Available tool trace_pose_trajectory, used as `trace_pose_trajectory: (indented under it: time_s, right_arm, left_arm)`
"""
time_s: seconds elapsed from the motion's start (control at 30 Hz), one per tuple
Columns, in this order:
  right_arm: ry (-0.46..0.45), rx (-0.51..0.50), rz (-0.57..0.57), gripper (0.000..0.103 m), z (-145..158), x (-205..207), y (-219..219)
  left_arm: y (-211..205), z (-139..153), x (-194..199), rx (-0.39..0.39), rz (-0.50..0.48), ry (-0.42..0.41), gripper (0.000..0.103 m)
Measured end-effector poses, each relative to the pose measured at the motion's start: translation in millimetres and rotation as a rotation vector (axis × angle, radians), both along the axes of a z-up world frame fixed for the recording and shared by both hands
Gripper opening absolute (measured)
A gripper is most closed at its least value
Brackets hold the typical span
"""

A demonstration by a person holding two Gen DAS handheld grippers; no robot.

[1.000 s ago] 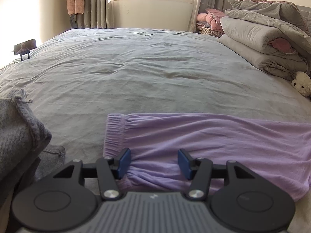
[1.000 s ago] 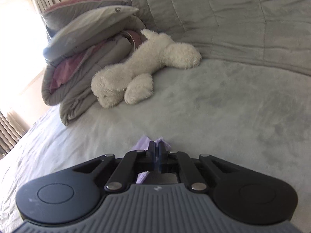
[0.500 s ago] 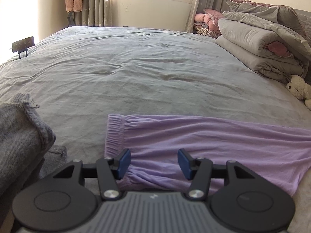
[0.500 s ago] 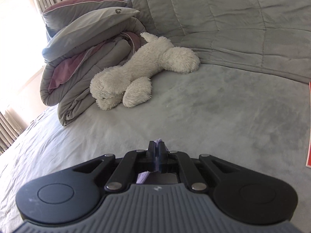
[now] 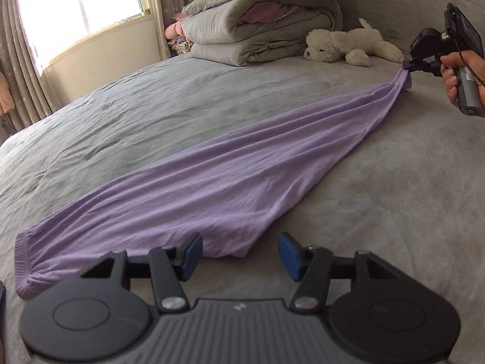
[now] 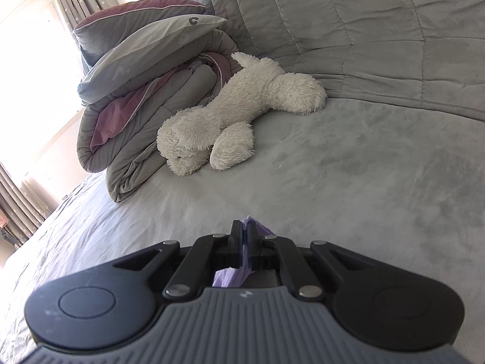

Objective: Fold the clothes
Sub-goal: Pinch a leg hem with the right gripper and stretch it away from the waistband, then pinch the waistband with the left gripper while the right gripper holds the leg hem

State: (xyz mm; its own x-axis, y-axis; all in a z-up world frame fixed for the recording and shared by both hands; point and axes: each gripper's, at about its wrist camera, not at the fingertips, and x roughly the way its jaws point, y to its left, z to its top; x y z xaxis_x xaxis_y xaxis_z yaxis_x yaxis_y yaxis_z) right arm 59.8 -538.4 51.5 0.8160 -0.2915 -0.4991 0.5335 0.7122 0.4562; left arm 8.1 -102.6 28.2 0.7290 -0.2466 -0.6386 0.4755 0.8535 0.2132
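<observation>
At the far left of your left wrist view, the window (image 5: 78, 12) and its grey curtains (image 5: 21, 85) stand behind the grey bed (image 5: 145, 115). The lilac garment (image 5: 212, 188) starts near the left edge with its gathered elastic end (image 5: 22, 257) lying flat on the bed, and runs diagonally up to the right in one long, stretched band.

Your left gripper (image 5: 239, 253) sits low at the near edge of that garment with its jaws spread wide. The left blue pad (image 5: 192, 251) is at the cloth's near edge, though whether it touches cannot be told; the right one is over bare bedcover. It holds nothing.

Further right, a folded stack of grey quilts (image 5: 260, 30) rests at the head of the bed, and a white plush dog (image 5: 348, 44) lies just beside it.

At the far right, your hand (image 5: 454, 72) grips the handle of your right gripper (image 5: 407, 66), and the garment narrows to a bunched tip pinched in it, lifted a little off the bed.

Your right wrist view confirms this: from left to right you see the quilts (image 6: 145, 97), the plush dog (image 6: 236, 115) and the quilted grey headboard (image 6: 363, 24). Low in the middle, the right gripper (image 6: 244, 242) has its jaws pressed tight together on a fold of lilac garment (image 6: 229, 277), which shows above and below the fingers.
</observation>
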Motion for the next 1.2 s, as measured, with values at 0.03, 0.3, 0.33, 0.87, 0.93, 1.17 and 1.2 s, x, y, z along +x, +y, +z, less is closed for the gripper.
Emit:
trace_pose_trajectory:
  time_s: [0.03, 0.3, 0.33, 0.87, 0.93, 1.17, 1.2]
  right_arm:
    - [0.003, 0.002, 0.005, 0.003, -1, 2, -1]
    - [0.017, 0.01, 0.092, 0.003, 8, 25, -12]
    - [0.018, 0.005, 0.108, 0.003, 12, 28, -9]
    - [0.038, -0.146, 0.209, 0.003, 65, 60, 10]
    - [0.075, -0.192, 0.23, 0.003, 63, 69, 17]
    - [0.108, -0.143, 0.238, 0.003, 42, 75, 9]
    - [0.113, -0.135, 0.239, 0.003, 39, 76, 8]
  left_arm:
    - [-9, -5, 5, 0.044, 0.017, -0.027, 0.051]
    - [23, 41, 45, -0.103, 0.072, 0.044, 0.003]
    - [30, 47, 50, -0.137, 0.078, 0.059, 0.003]
    - [78, 70, 84, -0.393, 0.141, 0.148, 0.003]
    - [76, 66, 82, -0.384, 0.13, 0.155, 0.003]
    - [78, 62, 79, -0.378, 0.112, 0.168, 0.003]
    - [78, 63, 79, -0.378, 0.108, 0.165, 0.003]
